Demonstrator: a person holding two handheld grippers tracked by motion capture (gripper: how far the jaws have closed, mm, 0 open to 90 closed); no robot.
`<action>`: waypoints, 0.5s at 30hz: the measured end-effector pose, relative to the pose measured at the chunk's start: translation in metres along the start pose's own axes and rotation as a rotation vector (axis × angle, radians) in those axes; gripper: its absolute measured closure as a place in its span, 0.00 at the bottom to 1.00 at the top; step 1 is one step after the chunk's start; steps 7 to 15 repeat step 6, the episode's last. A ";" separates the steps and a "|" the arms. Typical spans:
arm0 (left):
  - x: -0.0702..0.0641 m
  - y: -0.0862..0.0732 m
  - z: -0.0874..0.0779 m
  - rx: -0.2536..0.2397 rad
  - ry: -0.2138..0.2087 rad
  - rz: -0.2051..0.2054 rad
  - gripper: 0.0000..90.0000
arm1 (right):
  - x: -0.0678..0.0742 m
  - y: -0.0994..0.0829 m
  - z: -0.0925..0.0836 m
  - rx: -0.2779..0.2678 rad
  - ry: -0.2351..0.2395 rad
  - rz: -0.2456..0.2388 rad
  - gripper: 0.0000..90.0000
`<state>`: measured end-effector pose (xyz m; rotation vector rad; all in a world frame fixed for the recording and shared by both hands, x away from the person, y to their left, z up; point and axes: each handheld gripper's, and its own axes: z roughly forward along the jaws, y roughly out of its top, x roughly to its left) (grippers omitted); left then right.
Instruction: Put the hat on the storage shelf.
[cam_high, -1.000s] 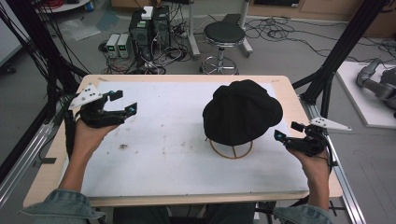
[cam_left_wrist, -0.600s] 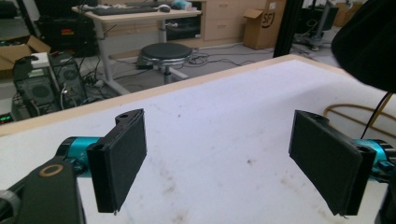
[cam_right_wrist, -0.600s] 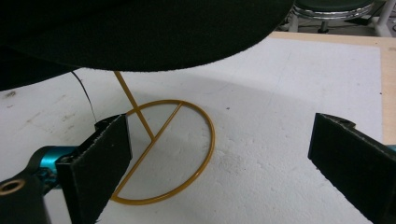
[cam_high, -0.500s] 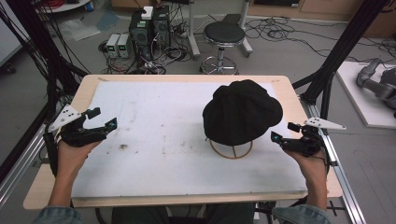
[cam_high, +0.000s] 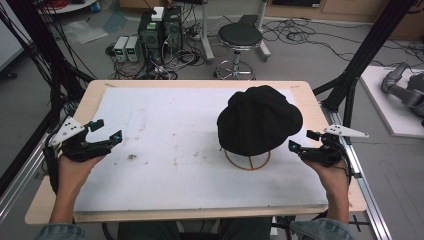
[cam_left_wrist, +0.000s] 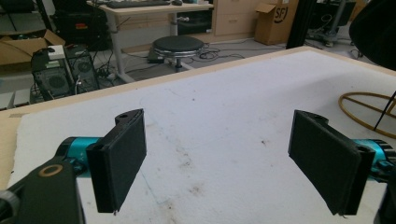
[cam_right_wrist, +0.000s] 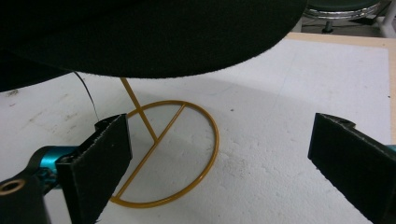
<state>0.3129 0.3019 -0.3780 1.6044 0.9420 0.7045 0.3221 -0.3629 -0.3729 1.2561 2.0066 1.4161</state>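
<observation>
A black hat (cam_high: 260, 120) rests on a yellow wire stand (cam_high: 247, 162) at the right of the white board (cam_high: 165, 140). My left gripper (cam_high: 109, 130) hovers at the board's left edge, far from the hat. It is open, its jaws have just been opening, and nothing is between them (cam_left_wrist: 224, 163); the stand's ring (cam_left_wrist: 369, 107) lies far to its right. My right gripper (cam_high: 301, 140) is open just right of the stand, level with the hat's brim. Its jaws (cam_right_wrist: 219, 163) frame the ring (cam_right_wrist: 173, 154) under the hat (cam_right_wrist: 154, 32) without touching either.
The wooden table edge (cam_high: 320, 115) frames the board. Black frame posts (cam_high: 365, 55) rise at both sides. On the floor beyond stand a round stool (cam_high: 240, 37), computer boxes (cam_high: 160, 30) and loose cables.
My left hand has swung left and down, from over the board's left part to its left edge. The right hand, hat and stand have stayed put.
</observation>
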 end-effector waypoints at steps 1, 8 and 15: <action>0.000 0.000 0.000 0.002 0.001 0.001 0.22 | 0.000 0.000 0.000 0.000 0.000 0.001 0.06; 0.000 0.000 0.001 0.000 -0.003 0.002 0.22 | 0.000 0.000 0.000 -0.002 0.001 -0.006 0.06; 0.000 0.000 0.001 0.000 -0.003 0.002 0.22 | 0.000 0.000 0.000 -0.002 0.001 -0.006 0.06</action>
